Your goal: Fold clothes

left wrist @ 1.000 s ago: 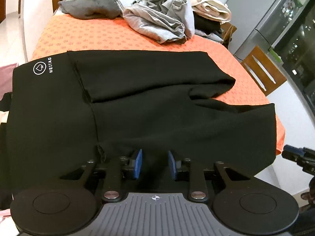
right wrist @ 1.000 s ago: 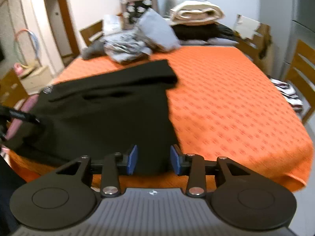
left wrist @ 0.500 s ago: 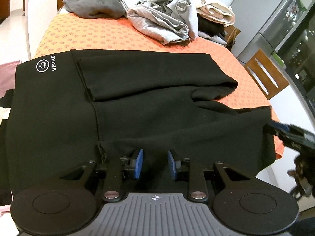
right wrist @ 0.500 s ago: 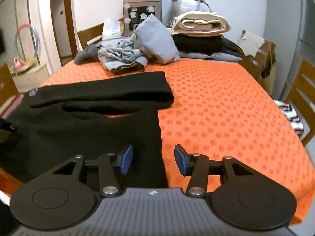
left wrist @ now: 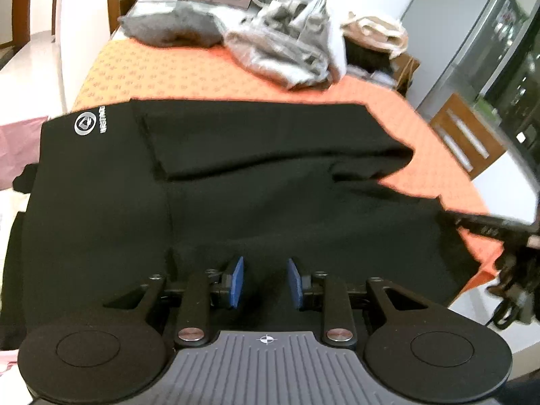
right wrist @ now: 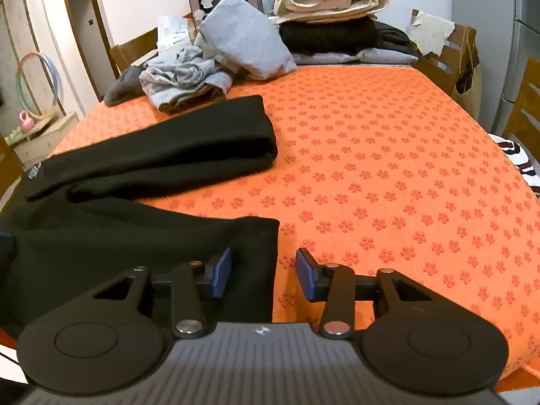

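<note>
The black pants [left wrist: 270, 202] lay flat on the orange table cover. A round white logo [left wrist: 83, 124] sat near the waist, at about ten o'clock in the left wrist view. One leg [right wrist: 162, 155] was folded back on itself. The other leg [right wrist: 152, 246] stretched toward the near edge, at six o'clock.

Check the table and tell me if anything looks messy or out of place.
The black trousers lie askew: one leg is folded over, the other leg splays toward the near table edge, with its end between the open right gripper. Behind them, a grey heap of clothes sits crumpled beside a neat folded stack.
</note>
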### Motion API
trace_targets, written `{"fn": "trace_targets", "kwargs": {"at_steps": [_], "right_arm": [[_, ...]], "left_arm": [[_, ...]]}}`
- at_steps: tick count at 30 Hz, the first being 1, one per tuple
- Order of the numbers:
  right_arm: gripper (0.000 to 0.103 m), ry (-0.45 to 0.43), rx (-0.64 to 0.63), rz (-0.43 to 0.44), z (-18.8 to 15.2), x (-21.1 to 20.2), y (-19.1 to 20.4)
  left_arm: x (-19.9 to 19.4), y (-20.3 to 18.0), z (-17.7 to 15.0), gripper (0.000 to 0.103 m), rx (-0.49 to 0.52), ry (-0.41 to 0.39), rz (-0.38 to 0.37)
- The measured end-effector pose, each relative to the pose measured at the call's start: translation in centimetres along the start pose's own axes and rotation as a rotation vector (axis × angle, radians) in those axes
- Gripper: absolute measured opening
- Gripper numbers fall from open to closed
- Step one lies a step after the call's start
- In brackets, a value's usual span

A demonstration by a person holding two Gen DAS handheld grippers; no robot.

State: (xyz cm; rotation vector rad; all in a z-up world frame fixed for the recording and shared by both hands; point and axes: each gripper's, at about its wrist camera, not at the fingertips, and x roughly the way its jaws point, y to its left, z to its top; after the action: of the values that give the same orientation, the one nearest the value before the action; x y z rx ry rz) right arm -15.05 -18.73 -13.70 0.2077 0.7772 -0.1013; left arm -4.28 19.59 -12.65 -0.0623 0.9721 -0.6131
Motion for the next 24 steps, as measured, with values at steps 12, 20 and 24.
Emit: {"fn": "trace_targets", "kwargs": {"at_steps": [12, 20, 24], "right_arm": [[0.048, -0.024, -0.111, 0.028, -1.7, -3.8, 3.2], [0.048, -0.023, -0.102, -0.002, -2.4, -4.0, 3.5], [0.048, -0.036, -0.114, 0.000, -1.3, -4.3, 3.7]], "left_arm": [[0.3, -0.5, -0.2, 0.033, 0.079, -0.020, 0.003], [-1.1, 1.0, 0.8, 0.036, 0.043, -0.094, 0.084], [-1.1, 2.3, 0.8, 0.044, 0.010, -0.084, 0.089]]}}
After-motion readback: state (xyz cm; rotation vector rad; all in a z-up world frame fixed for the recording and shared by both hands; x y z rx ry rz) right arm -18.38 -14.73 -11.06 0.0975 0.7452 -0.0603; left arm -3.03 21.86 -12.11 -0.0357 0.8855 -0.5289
